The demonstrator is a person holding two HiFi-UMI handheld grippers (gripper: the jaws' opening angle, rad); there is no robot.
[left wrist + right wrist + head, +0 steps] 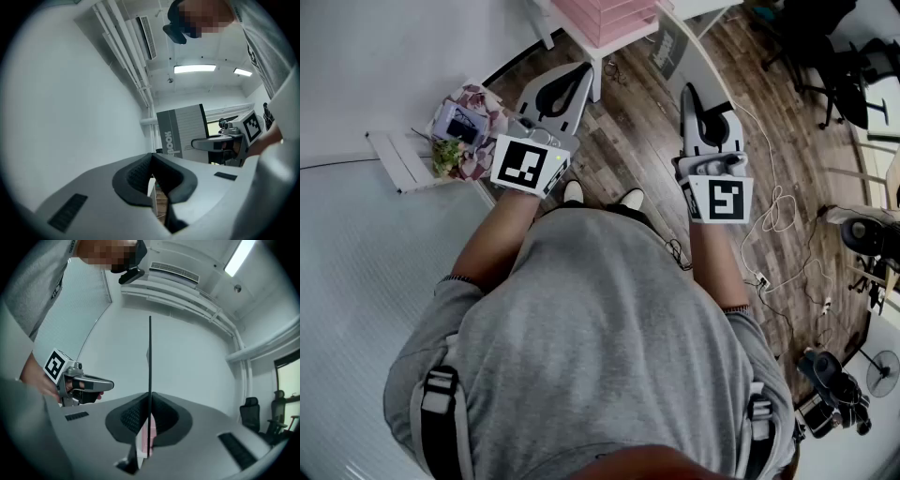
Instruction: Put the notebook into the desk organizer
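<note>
Your left gripper [570,80] and right gripper [694,101] sit upper middle, both jaws pressed together on nothing. The floral notebook [471,117] lies upper left, just beside the white slatted organizer [394,155].

At the top of the head view the pink unit [605,17] is cut by the edge, and the things [464,127] on the white shelf [394,159] at upper left are too small to name. In the right gripper view a thin dark line [150,348] rises above the right gripper [150,397]; I cannot tell what it is.
</note>
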